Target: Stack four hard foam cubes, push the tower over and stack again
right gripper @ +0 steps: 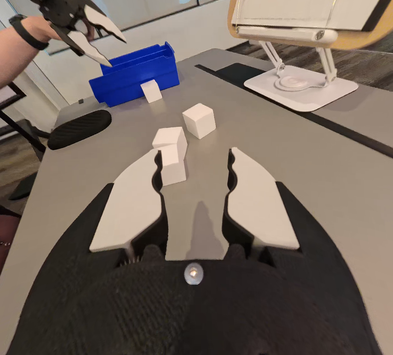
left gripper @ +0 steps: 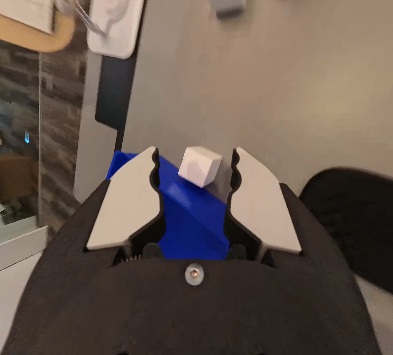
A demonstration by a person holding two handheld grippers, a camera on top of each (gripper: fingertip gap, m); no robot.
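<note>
Four white foam cubes lie scattered on the grey surface [right gripper: 265,174], none stacked squarely, so by my reading the tower is down and the rebuild is about to begin. The right gripper [right gripper: 194,151] hovers low over the surface with its fingers spread wide and nothing between them. The nearest cube [right gripper: 173,169] sits just ahead and to the left of the gap, touching or almost touching the inner edge of the left finger. A second cube [right gripper: 170,137] leans tilted on its far top edge. The third cube [right gripper: 198,123] stands apart, a little farther off and nearly in line with the gap.

The fourth cube [right gripper: 151,90] rests against the front wall of the blue bin [right gripper: 127,74], well away from the others. The left gripper [right gripper: 110,47] is raised in the air above the bin, its fingers also spread and empty. In the left wrist view that cube [left gripper: 200,166] shows between the fingertips but lower down, beside the bin [left gripper: 191,217].

So the split looks plain: the right gripper is nearer the three clustered cubes, the left nearer the one by the bin. To take the nearest cube the right gripper would need to shift left to centre it
</note>
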